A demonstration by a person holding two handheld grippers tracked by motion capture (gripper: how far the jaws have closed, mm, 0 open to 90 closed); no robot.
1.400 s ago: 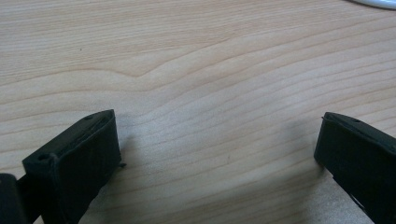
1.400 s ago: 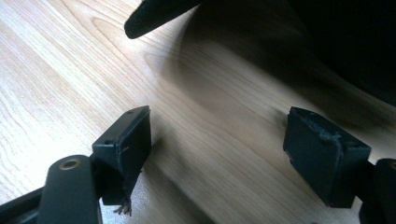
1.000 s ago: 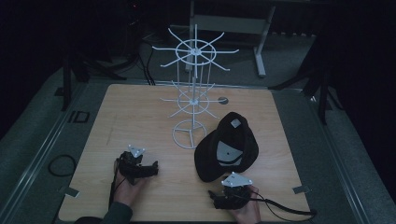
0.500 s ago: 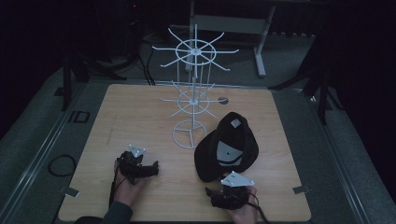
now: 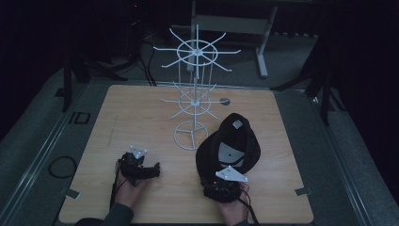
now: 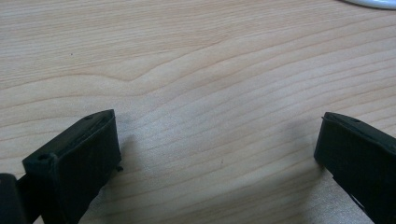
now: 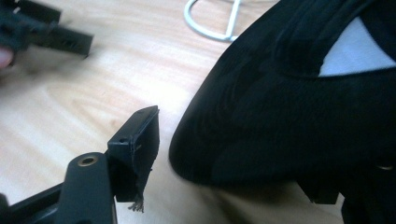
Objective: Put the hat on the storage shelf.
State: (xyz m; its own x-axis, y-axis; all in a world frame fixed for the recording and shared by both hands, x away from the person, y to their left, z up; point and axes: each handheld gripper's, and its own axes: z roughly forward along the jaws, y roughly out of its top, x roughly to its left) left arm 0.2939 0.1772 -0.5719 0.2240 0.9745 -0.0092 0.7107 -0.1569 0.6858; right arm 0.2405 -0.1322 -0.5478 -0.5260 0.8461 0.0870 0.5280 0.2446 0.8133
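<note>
A black cap (image 5: 230, 146) lies on the wooden table (image 5: 136, 113), just right of the white wire rack (image 5: 195, 94). My right gripper (image 5: 215, 184) sits at the cap's near edge. In the right gripper view the cap's brim (image 7: 261, 140) lies between the jaws, which have just been closing. The left finger (image 7: 135, 149) stands a small gap away from the brim, and the other finger is mostly hidden under the cap. My left gripper (image 5: 151, 170) rests at the front left, open over bare wood (image 6: 215, 140).
The rack's ring base (image 5: 190, 135) stands between the two grippers, farther back, and its rim (image 6: 373, 3) edges into the left gripper view. The left gripper (image 7: 51, 32) shows blurred beyond the right one. Dark floor and stands surround the table.
My right gripper has shifted left and slightly forward onto the cap's near edge, with its jaws narrowing. The left gripper and the cap have stayed put.
</note>
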